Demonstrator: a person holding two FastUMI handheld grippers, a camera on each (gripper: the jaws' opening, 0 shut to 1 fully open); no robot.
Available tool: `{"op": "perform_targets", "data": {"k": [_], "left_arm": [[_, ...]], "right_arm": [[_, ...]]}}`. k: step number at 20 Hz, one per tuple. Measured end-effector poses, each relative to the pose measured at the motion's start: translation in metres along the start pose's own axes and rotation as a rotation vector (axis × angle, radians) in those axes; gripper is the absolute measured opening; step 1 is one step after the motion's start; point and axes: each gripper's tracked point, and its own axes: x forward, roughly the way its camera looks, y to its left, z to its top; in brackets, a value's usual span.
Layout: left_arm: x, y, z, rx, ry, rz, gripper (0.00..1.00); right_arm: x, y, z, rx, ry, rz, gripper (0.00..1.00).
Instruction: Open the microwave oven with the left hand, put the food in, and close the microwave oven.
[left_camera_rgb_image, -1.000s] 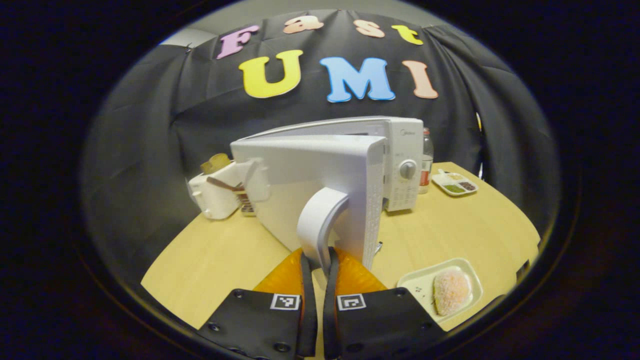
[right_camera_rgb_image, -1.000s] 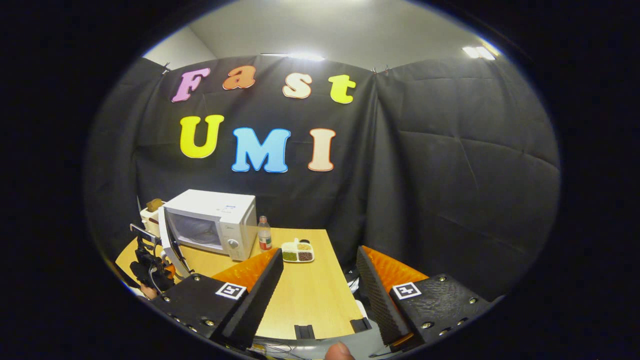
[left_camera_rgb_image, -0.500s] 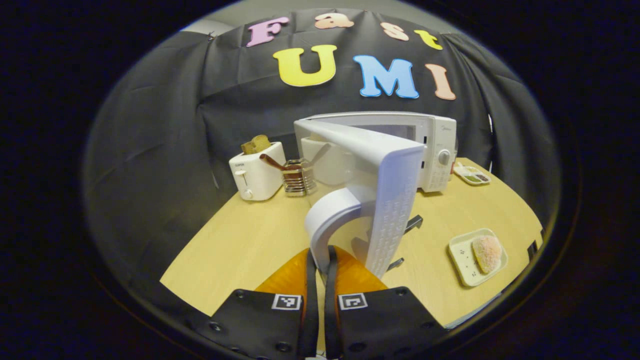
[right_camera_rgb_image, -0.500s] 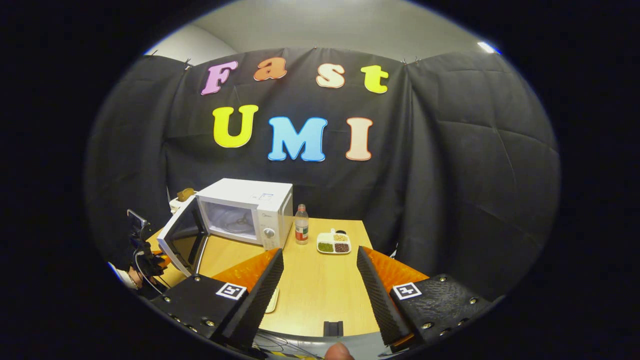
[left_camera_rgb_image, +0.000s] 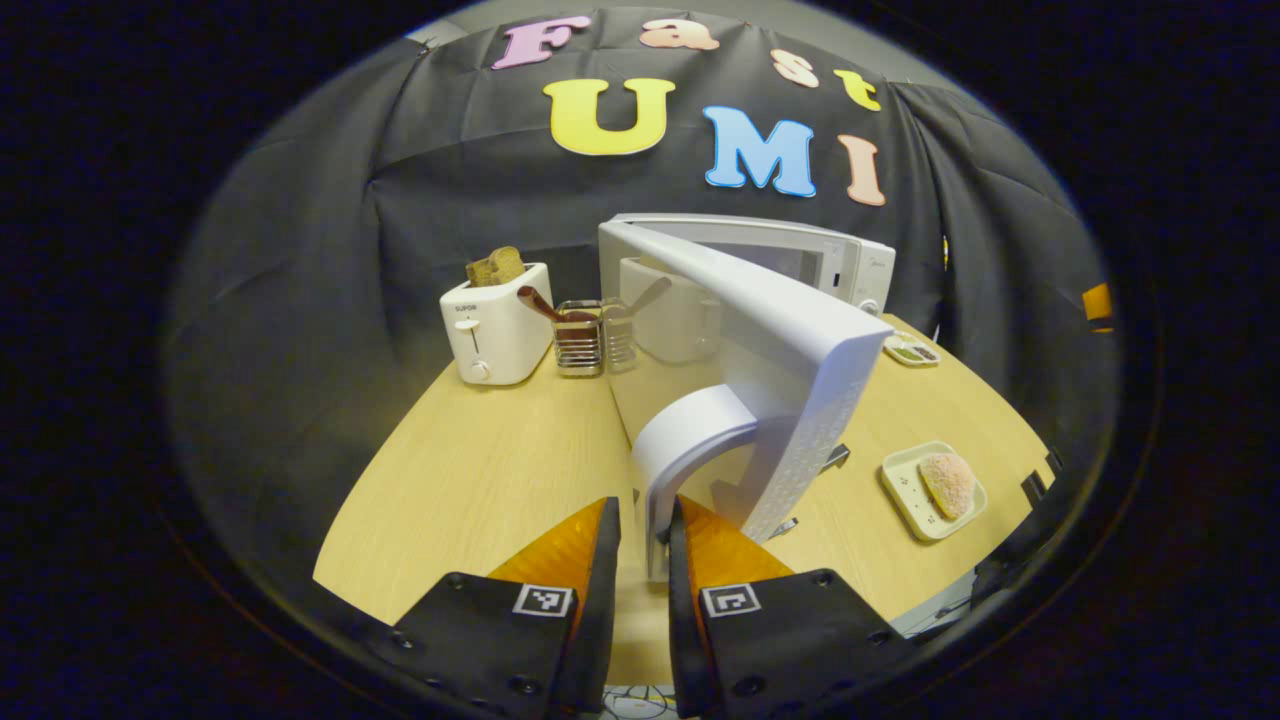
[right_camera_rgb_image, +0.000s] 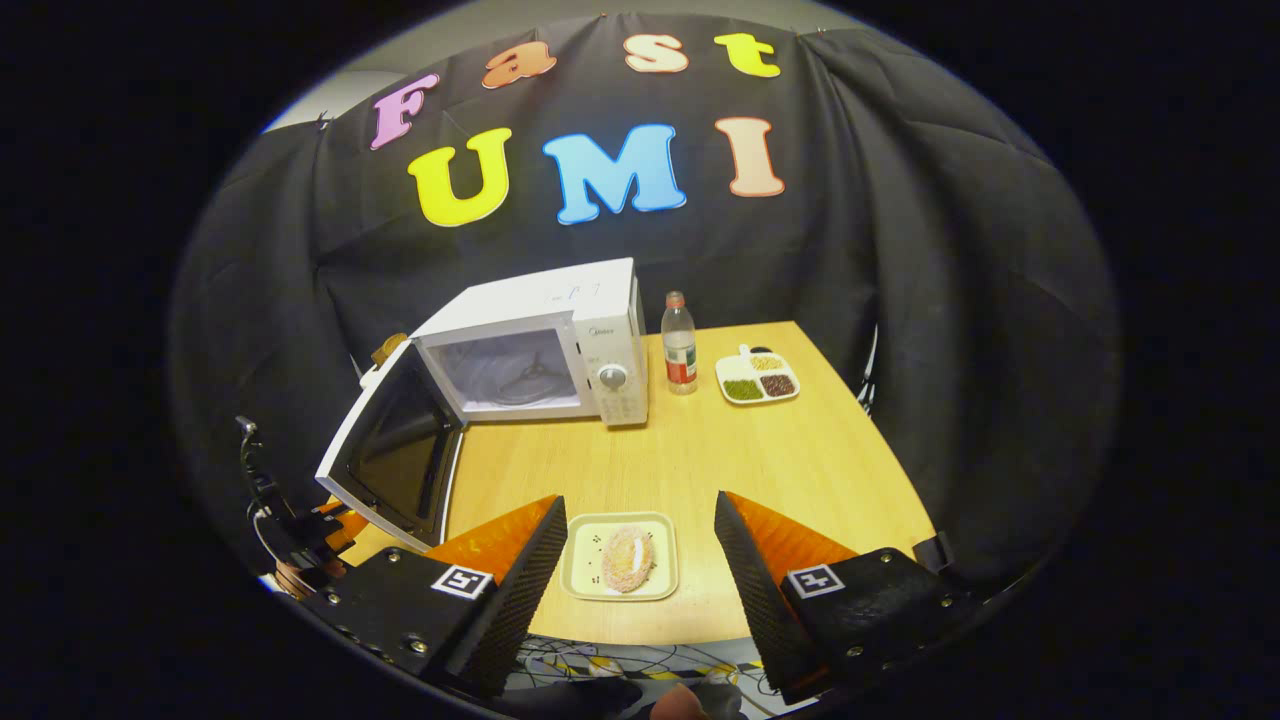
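Microwave (right_camera_rgb_image: 560, 345) door (right_camera_rgb_image: 385, 455) hangs wide open. Left gripper (left_camera_rgb_image: 640, 520) has its fingers slightly parted around the door handle (left_camera_rgb_image: 690, 450), not squeezing it. Right gripper (right_camera_rgb_image: 640, 545) is spread wide above the food (right_camera_rgb_image: 627, 558) on its tray (right_camera_rgb_image: 585, 560), near the table's (right_camera_rgb_image: 800, 460) front edge.
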Motion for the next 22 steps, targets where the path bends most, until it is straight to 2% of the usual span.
{"op": "perform_targets", "data": {"k": [2, 3, 5, 7, 8, 14, 17, 20, 22], "left_arm": [[-0.012, 0.007, 0.009, 0.031, -0.04, 0.041, 0.36], [-0.019, 0.01, 0.011, 0.028, -0.047, 0.058, 0.54], [-0.034, 0.014, 0.011, -0.006, -0.046, 0.088, 0.71], [-0.048, 0.024, 0.013, -0.03, -0.037, 0.154, 0.74], [-0.057, 0.028, 0.017, -0.039, -0.042, 0.189, 0.8], [-0.132, 0.026, 0.035, -0.043, -0.034, 0.409, 0.81], [-0.163, -0.004, 0.046, -0.027, -0.015, 0.443, 0.82], [-0.198, -0.023, 0.067, -0.01, -0.029, 0.526, 0.88], [-0.214, -0.034, 0.073, -0.052, -0.027, 0.557, 0.81]], "right_arm": [[0.02, 0.011, -0.018, -0.032, 0.059, 0.016, 0.92], [0.028, 0.013, -0.027, -0.059, 0.087, 0.021, 0.92], [0.05, 0.019, -0.042, -0.104, 0.128, 0.037, 0.92], [0.073, 0.021, -0.059, -0.13, 0.173, 0.061, 0.92], [0.085, 0.022, -0.067, -0.144, 0.192, 0.072, 0.92], [0.14, 0.019, -0.113, -0.193, 0.297, 0.127, 0.92], [0.159, 0.018, -0.13, -0.18, 0.337, 0.155, 0.92], [0.174, 0.014, -0.145, -0.218, 0.371, 0.156, 0.92], [0.181, 0.015, -0.158, -0.242, 0.397, 0.167, 0.88]]}}
